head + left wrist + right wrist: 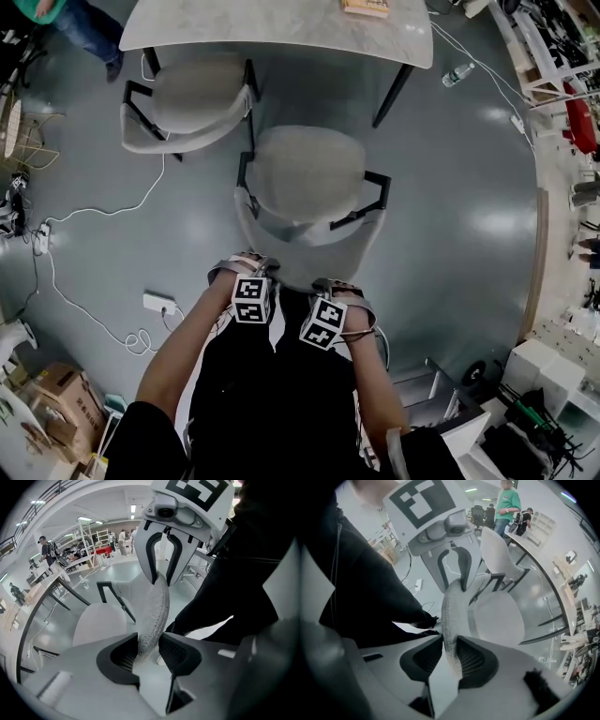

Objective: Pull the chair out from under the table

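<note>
A person's left gripper [246, 269] and right gripper [339, 286] straddled the top rim of the backrest [157, 604] of a grey upholstered chair [309, 173], side by side near its middle. Both pairs of jaws stood slightly parted around the padded edge, pads just beside the fabric rather than clamped on it. The chair stood on the grey floor [450, 187], clear of the white table [281, 33] and facing it, while a second chair [192, 98] sat partly tucked beneath the tabletop

Table [281, 28] cropped at top; 2nd chair [192, 98] partly under.
</note>
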### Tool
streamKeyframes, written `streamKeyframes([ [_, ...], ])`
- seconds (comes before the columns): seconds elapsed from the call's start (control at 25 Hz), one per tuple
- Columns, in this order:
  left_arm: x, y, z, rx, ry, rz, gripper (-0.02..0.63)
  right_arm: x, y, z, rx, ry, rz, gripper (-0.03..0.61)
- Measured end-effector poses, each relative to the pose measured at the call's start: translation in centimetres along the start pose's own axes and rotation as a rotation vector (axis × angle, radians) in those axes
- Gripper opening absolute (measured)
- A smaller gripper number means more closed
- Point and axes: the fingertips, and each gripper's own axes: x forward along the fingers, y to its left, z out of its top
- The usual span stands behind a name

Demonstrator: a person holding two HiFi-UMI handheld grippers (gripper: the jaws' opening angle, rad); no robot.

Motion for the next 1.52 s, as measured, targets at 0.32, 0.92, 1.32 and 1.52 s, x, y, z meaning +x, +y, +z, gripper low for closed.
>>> streamKeyframes([
  [0.32,-0.5,0.4,-0.5,-0.022,0.046,0.009,0.159,-0.9,0.0,-1.2,-0.016,0.01,0.001,0.12],
  [0.92,-6.2,2.8,1.4,-0.168,-0.051,0.088,0.175,-5.9,-2.4,2.3,0.018,-0.175,-0.103,0.133],
  [1.32,-11.8,6.8,5.9,-0.165,-0.154,0.264,0.157,-13.7,-9.6,5.3,0.189,-0.439,-0.423,0.104],
  [1.52,-15.0,8.6,7.8,-0.174,-0.212,0.353,0.147,-18.3,-12.4,6.3,0.273,-0.551,-0.534,0.064],
])
